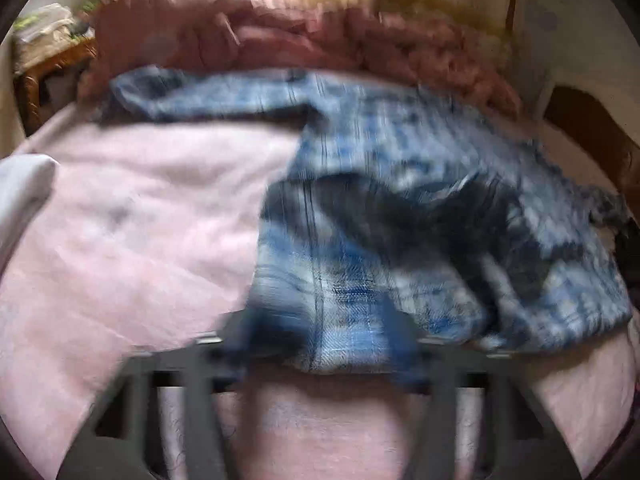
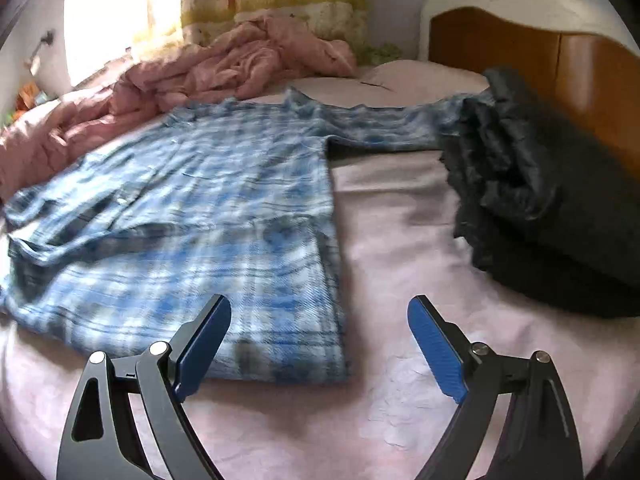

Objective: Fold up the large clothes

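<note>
Two grippers over one shirt: a weak pinch is the main risk

One blue plaid shirt (image 2: 192, 208) lies spread on the pink bed sheet (image 2: 400, 248), filling the left and middle of the right wrist view, with one sleeve stretched toward the dark folded garment (image 2: 540, 200) at the right edge. The right gripper (image 2: 320, 312) is released, its blue pads wide apart just above the shirt's near hem corner and touching nothing. In the left wrist view, which is badly blurred, the left gripper (image 1: 320, 344) has the hem between its fingers, but whether the pads already press I cannot tell. If only one layer is caught, the cloth can slip when lifted. The pink sheet can be pinched together with the hem. The far sleeve may drag against the dark garment.
</note>
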The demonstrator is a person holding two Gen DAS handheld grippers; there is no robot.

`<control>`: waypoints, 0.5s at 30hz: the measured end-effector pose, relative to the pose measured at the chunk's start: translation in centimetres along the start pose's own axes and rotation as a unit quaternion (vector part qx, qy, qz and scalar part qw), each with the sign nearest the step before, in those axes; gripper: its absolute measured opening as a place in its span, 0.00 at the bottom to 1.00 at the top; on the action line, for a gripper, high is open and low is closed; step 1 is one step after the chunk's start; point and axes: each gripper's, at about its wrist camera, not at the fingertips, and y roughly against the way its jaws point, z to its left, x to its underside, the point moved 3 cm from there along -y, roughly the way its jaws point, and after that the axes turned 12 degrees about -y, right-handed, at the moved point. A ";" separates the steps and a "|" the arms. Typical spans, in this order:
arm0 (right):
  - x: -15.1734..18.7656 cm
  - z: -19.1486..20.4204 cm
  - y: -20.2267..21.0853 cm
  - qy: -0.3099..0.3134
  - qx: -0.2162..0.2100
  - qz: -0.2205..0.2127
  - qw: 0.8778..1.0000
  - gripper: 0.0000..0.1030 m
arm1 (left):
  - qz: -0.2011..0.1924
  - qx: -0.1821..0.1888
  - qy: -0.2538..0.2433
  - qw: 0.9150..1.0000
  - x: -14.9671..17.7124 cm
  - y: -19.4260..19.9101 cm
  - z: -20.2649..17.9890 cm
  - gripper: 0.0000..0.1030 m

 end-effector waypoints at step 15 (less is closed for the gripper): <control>-1.2 -1.4 1.7 -0.036 0.049 -0.031 0.998 0.02 | -0.090 -0.051 0.069 0.992 -1.0 5.2 5.1 0.07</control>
